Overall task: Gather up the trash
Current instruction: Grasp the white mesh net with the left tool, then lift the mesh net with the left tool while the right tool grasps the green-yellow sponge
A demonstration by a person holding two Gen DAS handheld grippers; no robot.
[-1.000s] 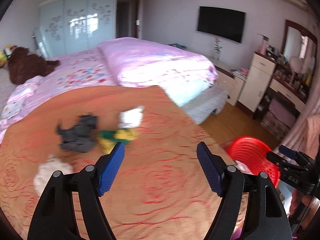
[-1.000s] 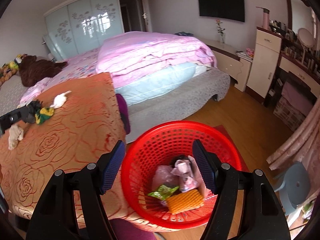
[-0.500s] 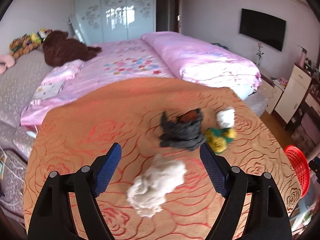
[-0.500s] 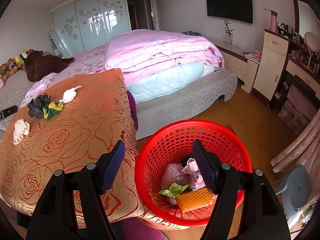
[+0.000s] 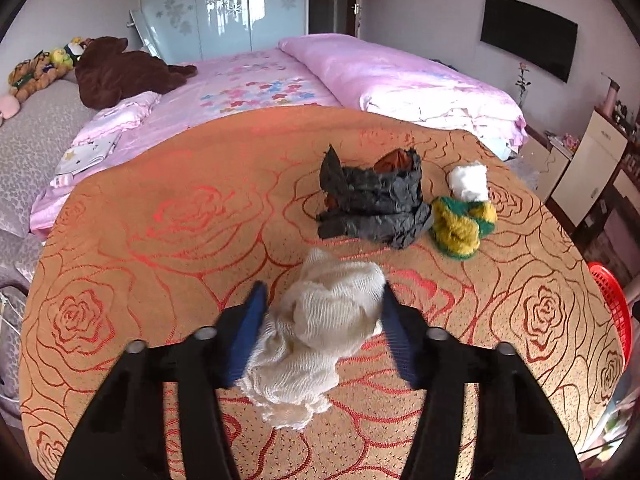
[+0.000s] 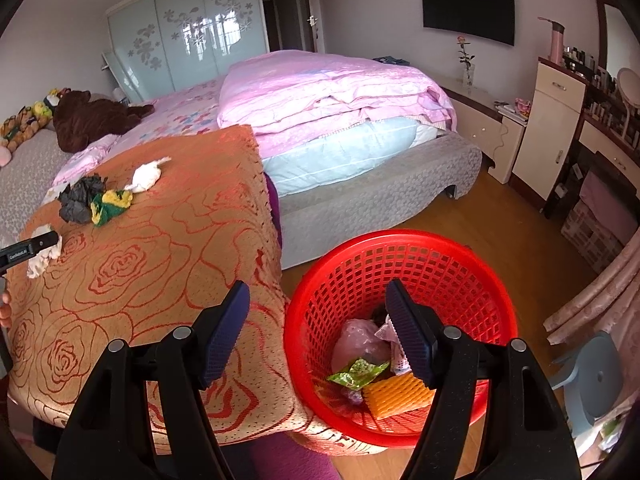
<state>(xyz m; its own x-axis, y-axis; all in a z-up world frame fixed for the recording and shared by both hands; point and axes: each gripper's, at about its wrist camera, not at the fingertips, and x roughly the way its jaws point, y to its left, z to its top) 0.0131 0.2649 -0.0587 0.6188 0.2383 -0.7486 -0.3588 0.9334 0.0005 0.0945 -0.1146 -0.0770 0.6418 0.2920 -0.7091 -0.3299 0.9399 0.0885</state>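
Left gripper (image 5: 322, 334): fingers just closing onto the white cloth wad (image 5: 320, 330), pads touching it.
Right gripper (image 6: 318, 330): fingers open, empty, over the red basket (image 6: 400, 248).

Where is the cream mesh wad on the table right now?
In the left wrist view the cream mesh wad lies on the orange rose tablecloth between the left claw's blue pads, which have just been closing on it, nearer the camera than the black crumpled bag.
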